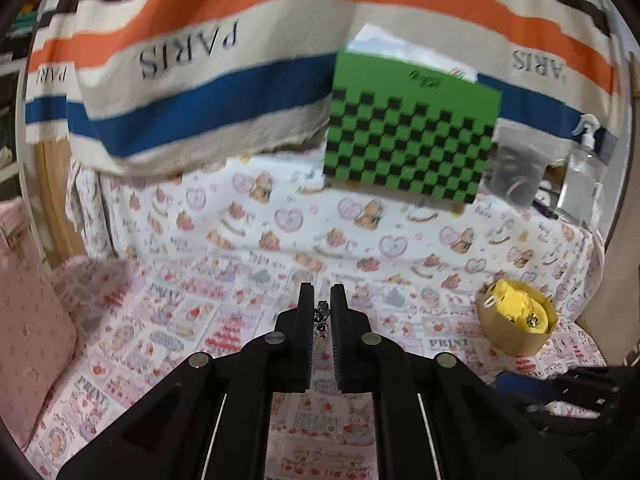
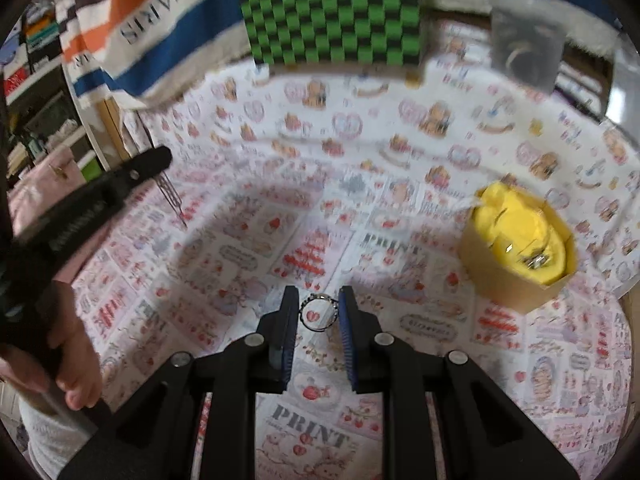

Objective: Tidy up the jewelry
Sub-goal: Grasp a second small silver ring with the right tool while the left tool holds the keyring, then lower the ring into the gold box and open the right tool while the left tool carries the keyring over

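My left gripper (image 1: 322,294) is shut on a dark metal chain piece (image 1: 322,317) that hangs between its fingers above the printed cloth; it also shows at the left of the right wrist view (image 2: 160,160), with the chain (image 2: 172,196) dangling from it. My right gripper (image 2: 319,295) holds a silver ring (image 2: 319,313) between its fingers, low over the cloth. A tan cardboard box (image 2: 508,284) with a yellow cushion (image 2: 516,228) stands at the right and holds a silver ring (image 2: 536,261). The box also shows in the left wrist view (image 1: 516,330).
A green and black checkered box (image 1: 412,136) stands at the back. A striped "PARIS" towel (image 1: 200,60) hangs behind. A pink bag (image 1: 24,300) lies at the left. A clear container (image 2: 524,52) and a spray bottle (image 1: 588,144) stand at the back right.
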`<state>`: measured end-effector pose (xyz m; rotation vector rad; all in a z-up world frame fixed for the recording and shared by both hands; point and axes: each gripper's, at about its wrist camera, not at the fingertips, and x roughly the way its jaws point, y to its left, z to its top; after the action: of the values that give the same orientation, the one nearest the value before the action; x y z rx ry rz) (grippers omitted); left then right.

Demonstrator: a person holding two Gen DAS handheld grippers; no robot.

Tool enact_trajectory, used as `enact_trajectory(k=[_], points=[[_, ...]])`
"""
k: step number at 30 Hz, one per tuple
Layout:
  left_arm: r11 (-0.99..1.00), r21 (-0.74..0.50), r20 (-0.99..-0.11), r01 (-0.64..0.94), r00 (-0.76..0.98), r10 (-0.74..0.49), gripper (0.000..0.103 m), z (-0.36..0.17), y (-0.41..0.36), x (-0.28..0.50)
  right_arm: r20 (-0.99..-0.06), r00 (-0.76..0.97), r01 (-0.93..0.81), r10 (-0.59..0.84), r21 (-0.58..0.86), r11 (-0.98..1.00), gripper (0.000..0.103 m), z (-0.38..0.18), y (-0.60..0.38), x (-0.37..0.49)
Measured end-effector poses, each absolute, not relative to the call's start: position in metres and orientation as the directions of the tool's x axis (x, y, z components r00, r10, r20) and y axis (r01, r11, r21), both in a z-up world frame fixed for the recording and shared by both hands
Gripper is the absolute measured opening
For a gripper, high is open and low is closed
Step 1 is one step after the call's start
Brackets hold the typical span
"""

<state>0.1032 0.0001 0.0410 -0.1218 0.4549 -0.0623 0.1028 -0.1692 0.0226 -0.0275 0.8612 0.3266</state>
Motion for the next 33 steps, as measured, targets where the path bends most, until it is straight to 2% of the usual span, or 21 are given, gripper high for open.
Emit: enact_trajectory(k=[4,7,13,18,25,33], points=[[0.986,-0.149,-0.354,0.075,0.927,-0.124,0.007,0.048,-0.004,0.089,-0.671,0.665,-0.312,0.328,0.150,0.938,0.019,0.042,-0.188,0.088],[0.990,-0.120,-0.306,0.069,0.947,-0.103,0.007,0.053,-0.009,0.082,-0.608,0.722,-0.300,0.329,0.154,0.942,0.019,0.052,-0.204,0.082],[0.978,-0.178,-0.270,0.106,0.951,-0.152,0.007,0.052,-0.009,0.078,-0.461,0.837,-0.264,0.295,0.133,0.955,0.019,0.069,-0.241,0.070],[0.986,-0.133,-0.237,0.102,0.963,-0.132,0.007,0.051,-0.017,0.073,-0.385,0.891,-0.218,0.239,0.098,0.971,0.019,0.072,-0.268,0.079],[0.993,-0.086,-0.272,0.077,0.957,-0.098,0.007,0.046,-0.028,0.077,-0.363,0.919,-0.128,0.156,0.100,0.987,0.019,0.060,-0.304,0.102],[0.983,-0.103,-0.278,0.152,0.944,-0.175,0.007,0.062,-0.048,0.084,-0.413,0.894,-0.088,0.176,0.222,0.971,0.019,0.043,-0.338,0.123]])
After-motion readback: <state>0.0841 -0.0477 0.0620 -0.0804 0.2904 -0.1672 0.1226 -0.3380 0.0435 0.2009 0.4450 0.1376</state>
